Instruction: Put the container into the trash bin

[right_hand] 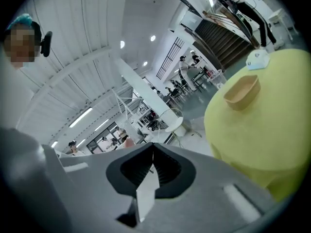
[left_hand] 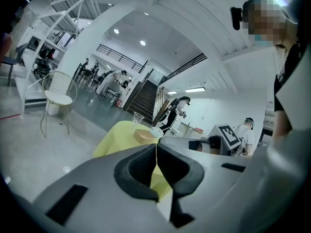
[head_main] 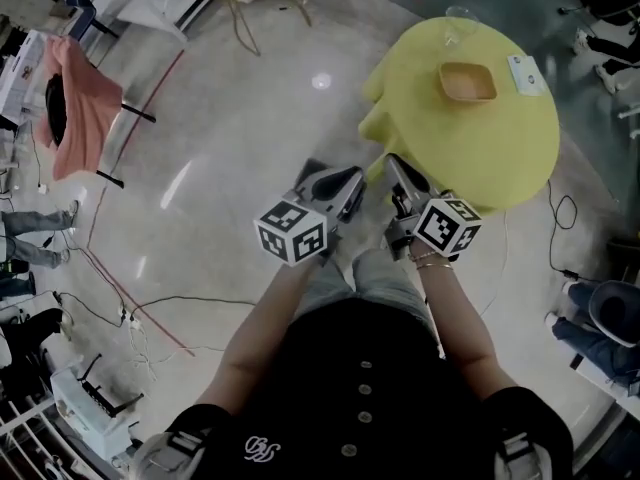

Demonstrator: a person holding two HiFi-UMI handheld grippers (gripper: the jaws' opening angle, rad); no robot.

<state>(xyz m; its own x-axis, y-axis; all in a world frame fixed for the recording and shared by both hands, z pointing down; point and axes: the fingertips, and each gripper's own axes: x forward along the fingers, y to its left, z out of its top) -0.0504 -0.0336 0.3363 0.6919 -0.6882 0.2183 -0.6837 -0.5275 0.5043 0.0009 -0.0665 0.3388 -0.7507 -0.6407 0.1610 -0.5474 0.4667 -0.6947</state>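
Observation:
The container (head_main: 467, 81) is a tan, shallow square bowl on the round table with the yellow cloth (head_main: 470, 158). It also shows in the left gripper view (left_hand: 144, 135) and the right gripper view (right_hand: 241, 92). Both grippers are held close to the person's body, short of the table's near edge and pointing toward it. My left gripper (head_main: 352, 178) has its pads pressed together (left_hand: 156, 154) with nothing between them. My right gripper (head_main: 396, 165) is likewise shut and empty (right_hand: 153, 161). No trash bin is in view.
A clear cup (head_main: 458, 18) and a white card (head_main: 526, 73) also sit on the table. A white chair (left_hand: 56, 98) stands on the far floor. At the left are a pink cloth on a rack (head_main: 75, 103) and floor cables (head_main: 130, 313); people sit at the right (head_main: 600, 318).

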